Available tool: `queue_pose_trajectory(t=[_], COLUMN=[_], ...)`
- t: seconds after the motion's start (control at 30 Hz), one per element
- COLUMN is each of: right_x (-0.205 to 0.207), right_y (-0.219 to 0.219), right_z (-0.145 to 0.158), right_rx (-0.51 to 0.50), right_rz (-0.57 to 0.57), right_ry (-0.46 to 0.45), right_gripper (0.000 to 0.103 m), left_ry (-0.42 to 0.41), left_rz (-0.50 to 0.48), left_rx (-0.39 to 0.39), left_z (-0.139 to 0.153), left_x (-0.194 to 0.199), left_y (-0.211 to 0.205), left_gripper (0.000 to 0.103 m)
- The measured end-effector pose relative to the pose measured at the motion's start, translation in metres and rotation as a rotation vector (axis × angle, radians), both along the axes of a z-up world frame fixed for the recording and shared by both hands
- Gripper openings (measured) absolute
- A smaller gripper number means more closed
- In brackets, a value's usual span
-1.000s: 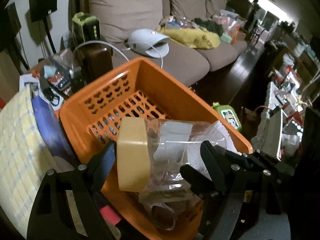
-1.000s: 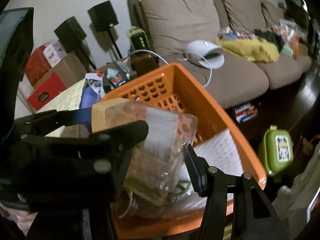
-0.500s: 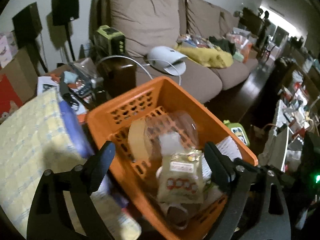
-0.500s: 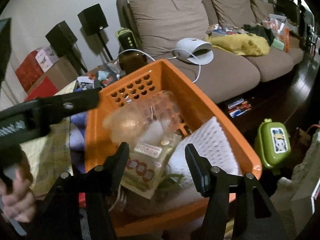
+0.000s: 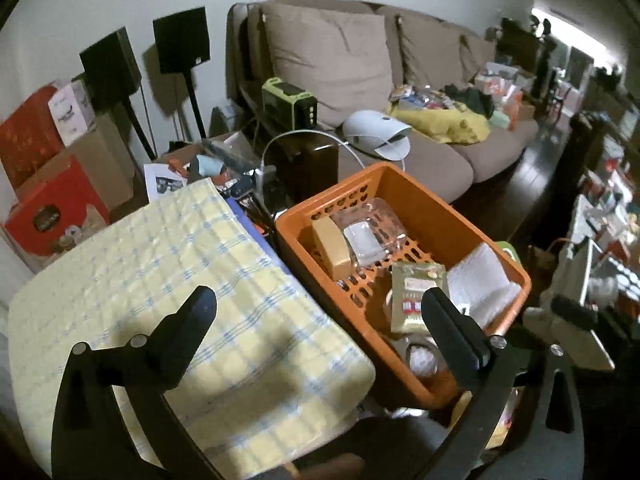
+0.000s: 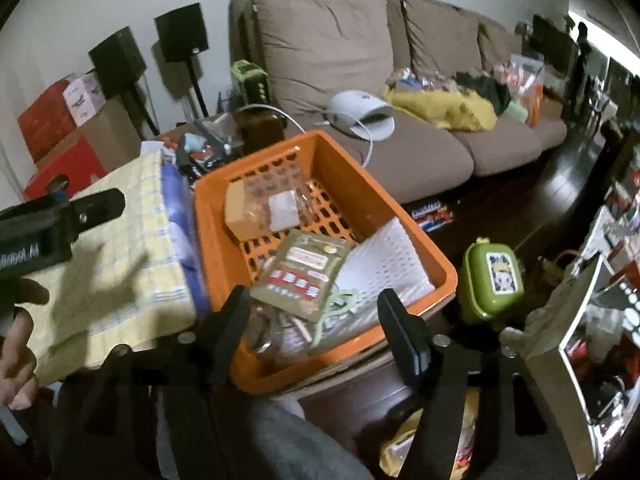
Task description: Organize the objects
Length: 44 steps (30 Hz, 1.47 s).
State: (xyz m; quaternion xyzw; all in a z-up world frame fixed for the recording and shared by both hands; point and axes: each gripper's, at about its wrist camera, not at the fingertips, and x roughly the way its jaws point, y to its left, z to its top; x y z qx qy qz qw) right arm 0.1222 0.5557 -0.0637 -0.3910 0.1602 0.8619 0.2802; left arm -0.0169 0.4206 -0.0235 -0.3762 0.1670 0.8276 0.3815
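A clear plastic jar (image 5: 366,234) with a tan lid (image 5: 330,244) lies on its side at the far end of the orange basket (image 5: 328,194). The right wrist view shows the same jar (image 6: 276,204) in the basket (image 6: 260,156). Nearer to me in the basket lie an olive snack packet (image 6: 304,276) and a white padded sheet (image 6: 384,264). My left gripper (image 5: 319,302) hangs above the basket's left edge, jaws opening wide, nothing between them. My right gripper (image 6: 313,298) hovers over the basket's near end, jaws opening and empty.
A yellow checked cloth (image 5: 160,280) covers a bulky thing left of the basket. A green lunch box (image 6: 492,280) stands on the floor at the right. Behind are a brown sofa (image 5: 400,80) with a white device (image 5: 376,134), speakers and red boxes (image 5: 52,204). A hand (image 6: 16,320) holds the left gripper.
Both grippers held the jar over the basket, then let it go. It now lies in the basket. Both grippers have pulled back and up, with their jaws wider.
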Motion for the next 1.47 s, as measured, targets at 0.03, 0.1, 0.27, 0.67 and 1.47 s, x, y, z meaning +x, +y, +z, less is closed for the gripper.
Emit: queue_pose_trajectory(t=[0.03,0.1,0.27,0.67,1.47], right_x=[-0.001,-0.003,-0.004,0.013,0.014], right_y=[-0.008,-0.023,-0.052,-0.089,-0.099], right_z=[0.006,0.017,0.036,0.07,0.073], right_rx=[0.011,0.037,0.113,0.111,0.169], right_rz=[0.006,0.012,0.001,-0.01,-0.011], right_ry=[-0.001,-0.004,-0.026,0.057,0.032], right_gripper=[0.073,0.078,0.082,0.085,0.085], left_ry=[-0.009,-0.023,-0.012,0.164,0.196], left_rz=[-0.011,-0.015,0.0,0.032,0.06], left_rx=[0.009,0.04,0.062,0.075,-0.013], left_z=[0.003,0.011,0.03,0.065,0.061], left_x=[0.002,0.007,0.016,0.051,0.062], left_y=[-0.006,-0.022,-0.055,-0.102,-0.11], left_gripper=[0.103,0.103,0.103,0.103,0.103])
